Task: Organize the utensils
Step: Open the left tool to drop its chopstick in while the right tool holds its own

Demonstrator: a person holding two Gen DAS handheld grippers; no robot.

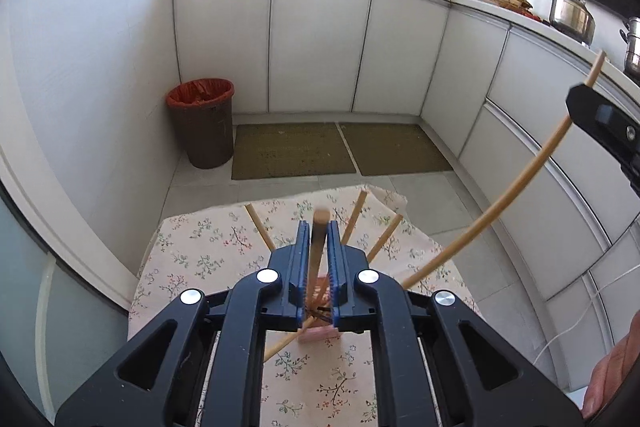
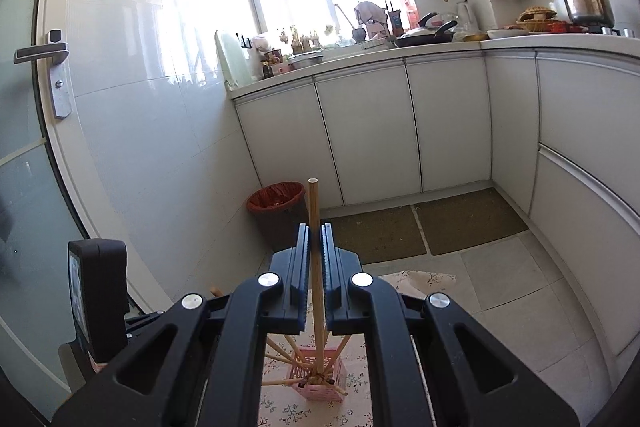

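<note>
A small pink slotted basket (image 2: 318,373) stands on the floral tablecloth (image 1: 192,259), and several wooden chopsticks fan out of it. My left gripper (image 1: 319,227) hovers over the basket (image 1: 316,334). An upright chopstick (image 1: 321,217) stands between its jaws, which are slightly apart and do not press on it. My right gripper (image 2: 315,227) is shut on another chopstick (image 2: 313,203), whose lower end rests inside the basket. In the left wrist view that chopstick (image 1: 500,203) arcs up to the right gripper (image 1: 578,101) at the right edge.
A brown bin with a red liner (image 1: 202,123) stands in the floor corner beside two green mats (image 1: 340,151). White cabinets line the back and right under a cluttered counter (image 2: 400,57). A door handle (image 2: 48,55) is at left, a hand (image 1: 612,367) at lower right.
</note>
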